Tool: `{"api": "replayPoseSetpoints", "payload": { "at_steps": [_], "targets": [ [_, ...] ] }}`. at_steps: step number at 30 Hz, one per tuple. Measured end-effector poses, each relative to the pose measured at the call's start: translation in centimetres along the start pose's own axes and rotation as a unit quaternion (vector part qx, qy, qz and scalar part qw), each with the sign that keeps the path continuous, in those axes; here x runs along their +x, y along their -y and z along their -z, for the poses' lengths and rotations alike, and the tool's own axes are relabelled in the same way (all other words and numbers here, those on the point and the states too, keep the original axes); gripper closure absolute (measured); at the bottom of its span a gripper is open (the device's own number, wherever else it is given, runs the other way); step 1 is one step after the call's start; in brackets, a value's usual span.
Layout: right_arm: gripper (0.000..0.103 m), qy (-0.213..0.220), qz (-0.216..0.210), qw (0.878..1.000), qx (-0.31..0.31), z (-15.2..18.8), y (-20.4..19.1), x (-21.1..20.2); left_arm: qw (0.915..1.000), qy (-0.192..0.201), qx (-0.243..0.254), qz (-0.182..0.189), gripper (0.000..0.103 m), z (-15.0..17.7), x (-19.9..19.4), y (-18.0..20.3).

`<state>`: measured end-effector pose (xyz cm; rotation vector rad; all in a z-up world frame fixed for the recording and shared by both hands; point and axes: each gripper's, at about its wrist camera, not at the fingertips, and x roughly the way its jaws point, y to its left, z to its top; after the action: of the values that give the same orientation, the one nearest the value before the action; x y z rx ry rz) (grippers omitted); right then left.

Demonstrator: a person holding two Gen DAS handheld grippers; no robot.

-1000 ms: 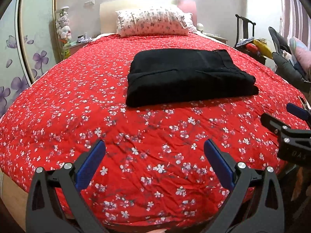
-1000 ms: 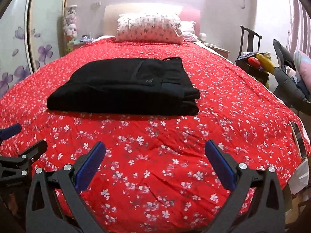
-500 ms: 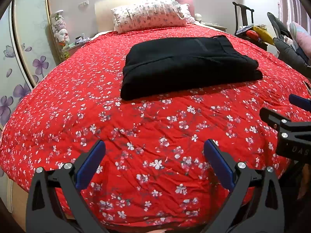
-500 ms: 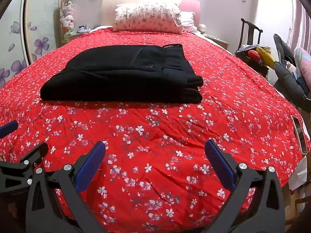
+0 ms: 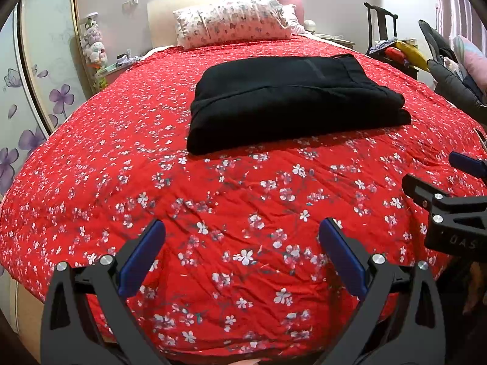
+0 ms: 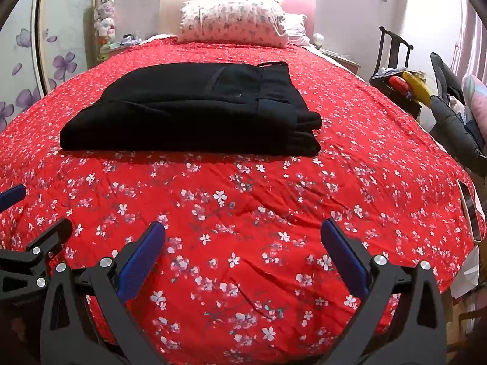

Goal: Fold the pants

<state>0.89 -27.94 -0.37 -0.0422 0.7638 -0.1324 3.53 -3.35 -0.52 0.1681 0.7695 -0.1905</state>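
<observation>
Two grippers: the left gripper [image 5: 242, 248] and the right gripper [image 6: 243, 248] hover over the near edge of the bed; each has its blue-padded fingers [image 5: 143, 255] spread wide and holding nothing
Pants: the folded black fabric pants [image 5: 292, 100] lie flat as a thick rectangle at 12 o'clock from both grippers, well apart from them
Long axis: runs from 9 to 3 o'clock across the bed; the waistband end [image 6: 274, 85] points to 3 o'clock
Surface: red quilted bedspread with small white flowers [image 5: 243, 197], lightly creased near the grippers
Room: floral white pillow [image 6: 232, 22] at the headboard; dark wooden chair [image 6: 392, 51] at 2 o'clock; flower-patterned wardrobe door [image 5: 18, 91] at 10 o'clock
</observation>
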Motion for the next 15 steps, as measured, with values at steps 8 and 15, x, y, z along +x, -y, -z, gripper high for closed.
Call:
{"api": "replayPoseSetpoints", "payload": {
  "at_steps": [8, 15],
  "targets": [
    [0.001, -0.001, 0.001, 1.000, -0.001, 0.04, -0.08, 0.01, 1.0000, 0.000, 0.001, -0.001, 0.002, 0.00, -0.04, 0.00],
    [0.001, -0.001, 0.001, 1.000, 0.000, 0.04, -0.07, 0.00, 1.0000, -0.001, 0.000, 0.001, 0.002, 0.09, 0.11, -0.10]
  ]
}}
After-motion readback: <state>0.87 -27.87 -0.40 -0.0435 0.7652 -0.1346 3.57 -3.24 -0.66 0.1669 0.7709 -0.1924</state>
